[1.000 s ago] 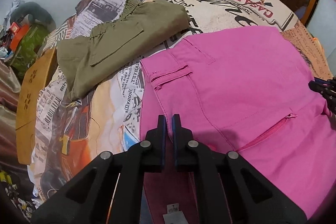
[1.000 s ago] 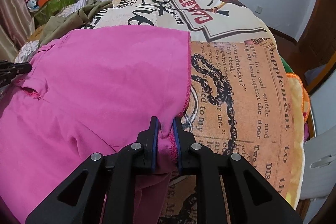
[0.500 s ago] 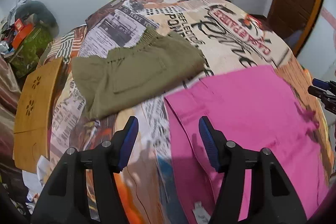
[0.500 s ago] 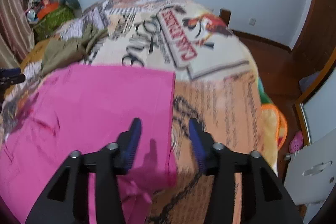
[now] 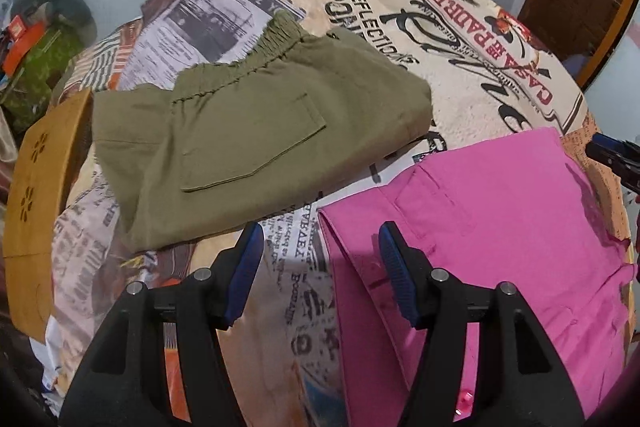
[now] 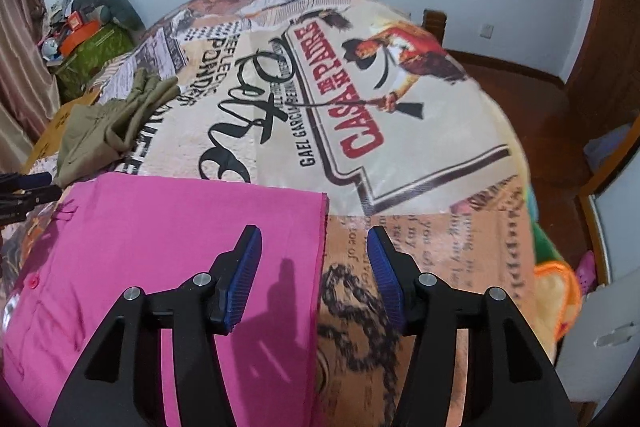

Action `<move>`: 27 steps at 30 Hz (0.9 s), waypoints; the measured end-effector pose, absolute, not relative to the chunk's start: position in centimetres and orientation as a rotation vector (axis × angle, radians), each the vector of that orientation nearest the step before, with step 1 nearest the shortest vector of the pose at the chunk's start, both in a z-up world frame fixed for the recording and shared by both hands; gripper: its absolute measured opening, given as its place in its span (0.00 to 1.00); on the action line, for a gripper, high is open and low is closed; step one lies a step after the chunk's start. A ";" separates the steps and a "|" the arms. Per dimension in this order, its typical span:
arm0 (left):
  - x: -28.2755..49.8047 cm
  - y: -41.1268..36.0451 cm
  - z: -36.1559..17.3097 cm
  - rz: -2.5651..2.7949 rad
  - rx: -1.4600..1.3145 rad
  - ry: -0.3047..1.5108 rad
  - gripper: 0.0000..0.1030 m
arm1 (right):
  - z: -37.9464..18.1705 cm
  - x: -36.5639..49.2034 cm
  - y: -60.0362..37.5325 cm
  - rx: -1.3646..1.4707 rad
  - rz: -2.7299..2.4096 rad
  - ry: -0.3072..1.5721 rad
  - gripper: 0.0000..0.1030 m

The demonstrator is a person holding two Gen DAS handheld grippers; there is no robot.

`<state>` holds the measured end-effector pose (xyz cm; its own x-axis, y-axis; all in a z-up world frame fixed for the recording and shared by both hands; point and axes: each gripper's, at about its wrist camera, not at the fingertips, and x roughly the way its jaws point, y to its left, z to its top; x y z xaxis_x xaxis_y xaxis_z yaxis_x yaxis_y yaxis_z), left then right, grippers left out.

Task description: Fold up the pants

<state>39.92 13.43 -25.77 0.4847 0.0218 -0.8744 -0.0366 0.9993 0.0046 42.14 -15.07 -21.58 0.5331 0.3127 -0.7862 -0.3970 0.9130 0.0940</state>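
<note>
Pink pants [image 5: 500,227], soft and light, lie folded on the bed [image 6: 400,131]. Corners at 6 o'clock are judged the best hold; left hand-held gripper [image 5: 321,259] and right hand-held gripper [image 6: 315,259] are held agape, empty.

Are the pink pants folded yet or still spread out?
Folded: the pink pants lie as a compact rectangle, far edge doubled, on the bedspread; both grippers open above.

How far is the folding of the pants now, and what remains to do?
Done: the olive pants lie folded on the printed bedspread. The pink pants lie flat, apparently folded over, with straight edges. In hand: nothing; the left tongs and right tongs are both open above the pink cloth. Left: perhaps another fold of the pink pair, though I cannot tell for sure.
</note>
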 end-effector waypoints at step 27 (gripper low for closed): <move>41.9 12.2 -28.1 -0.021 0.012 1.111 0.07 | -25.2 44.9 -12.2 -0.140 0.510 0.918 0.04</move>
